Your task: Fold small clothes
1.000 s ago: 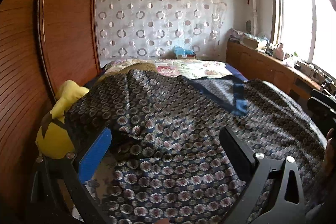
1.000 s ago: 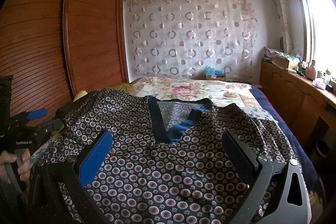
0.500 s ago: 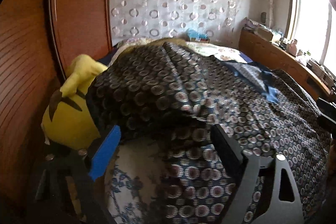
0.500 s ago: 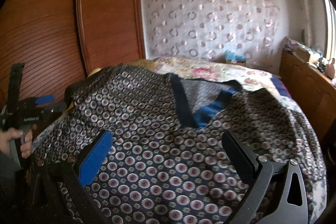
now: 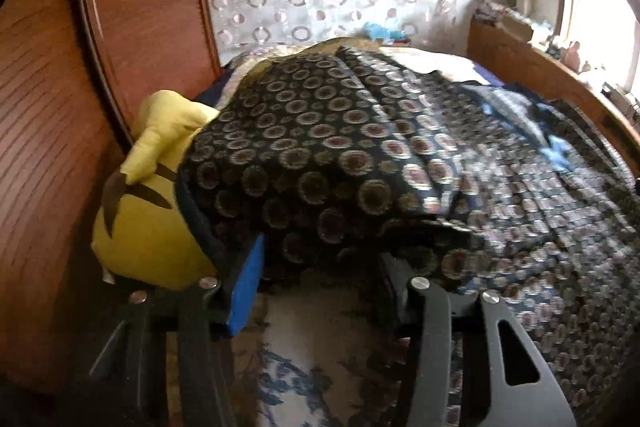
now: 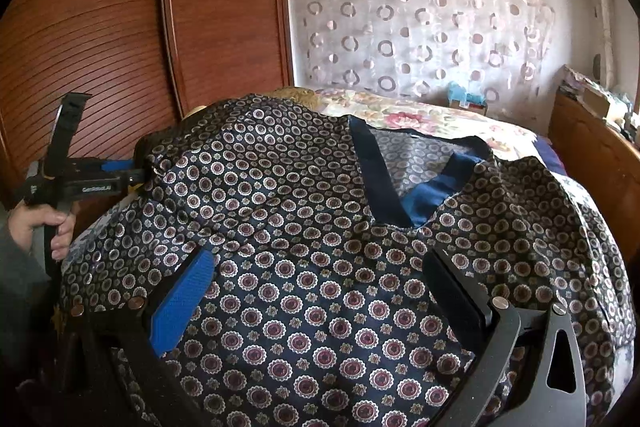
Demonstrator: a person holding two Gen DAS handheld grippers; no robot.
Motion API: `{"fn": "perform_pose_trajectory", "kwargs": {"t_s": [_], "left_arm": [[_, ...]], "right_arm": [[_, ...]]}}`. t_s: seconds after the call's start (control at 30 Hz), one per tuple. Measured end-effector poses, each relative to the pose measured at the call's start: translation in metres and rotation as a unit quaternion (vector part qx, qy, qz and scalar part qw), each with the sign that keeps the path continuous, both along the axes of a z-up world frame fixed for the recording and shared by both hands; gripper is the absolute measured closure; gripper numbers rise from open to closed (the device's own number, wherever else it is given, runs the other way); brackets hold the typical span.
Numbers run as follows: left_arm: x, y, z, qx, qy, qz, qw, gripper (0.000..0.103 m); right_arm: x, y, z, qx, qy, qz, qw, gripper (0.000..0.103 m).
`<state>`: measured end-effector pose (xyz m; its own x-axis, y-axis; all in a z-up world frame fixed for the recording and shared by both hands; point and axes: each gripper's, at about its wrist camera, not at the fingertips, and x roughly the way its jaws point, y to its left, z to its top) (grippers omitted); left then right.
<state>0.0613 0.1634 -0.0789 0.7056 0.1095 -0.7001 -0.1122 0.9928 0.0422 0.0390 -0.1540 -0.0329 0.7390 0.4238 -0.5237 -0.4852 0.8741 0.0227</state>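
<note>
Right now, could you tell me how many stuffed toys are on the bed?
1: a yellow plush toy at the bed's left edge beside the wardrobe, partly under the patterned garment; others may be hidden.

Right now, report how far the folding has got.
Done: nothing folded; the patterned top lies spread on the bed. In hand: the left hand-held gripper has been closing at its sleeve edge. Left: every fold; the right hand-held gripper hovers open.

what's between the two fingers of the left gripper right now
In the left wrist view, the edge of the patterned garment hangs between the fingers of the left gripper, whose jaws have just been closing. Below it, the floral bedsheet shows.
</note>
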Motion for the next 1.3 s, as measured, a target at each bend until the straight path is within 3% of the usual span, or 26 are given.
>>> {"fn": "perform_pose_trajectory", "kwargs": {"t_s": [0.03, 0.2, 0.53, 0.7, 0.83, 0.93, 1.23, 1.3], "left_arm": [[0.0, 0.003, 0.0, 0.005, -0.003, 0.004, 1.0, 0.057], [0.001, 0.017, 0.006, -0.006, -0.017, 0.008, 0.9998, 0.095], [0.004, -0.002, 0.066, -0.006, -0.094, -0.027, 0.9952, 0.1], [0.018, -0.037, 0.087, 0.006, -0.106, -0.073, 0.9916, 0.1], [0.021, -0.068, 0.088, 0.007, -0.097, -0.117, 0.9884, 0.1], [0.018, -0.085, 0.081, -0.002, -0.078, -0.143, 0.9866, 0.094], [-0.012, -0.091, 0.061, -0.024, -0.05, -0.168, 0.9842, 0.055], [-0.021, -0.087, 0.06, -0.03, -0.052, -0.162, 0.985, 0.042]], "right_arm": [[0.0, 0.0, 0.0, -0.001, 0.0, 0.0, 1.0, 0.0], [0.003, 0.008, -0.006, -0.004, -0.001, 0.003, 1.0, 0.0], [0.018, 0.018, -0.006, -0.011, 0.013, 0.026, 1.0, 0.0], [0.015, 0.01, -0.005, -0.002, 0.014, 0.02, 1.0, 0.0], [0.012, 0.003, -0.007, 0.001, 0.013, 0.013, 1.0, 0.0], [0.01, -0.001, -0.006, 0.005, 0.013, 0.01, 1.0, 0.0], [0.007, -0.001, -0.01, 0.005, 0.018, 0.005, 1.0, 0.0], [0.01, -0.002, -0.007, 0.004, 0.018, 0.006, 1.0, 0.0]]}}
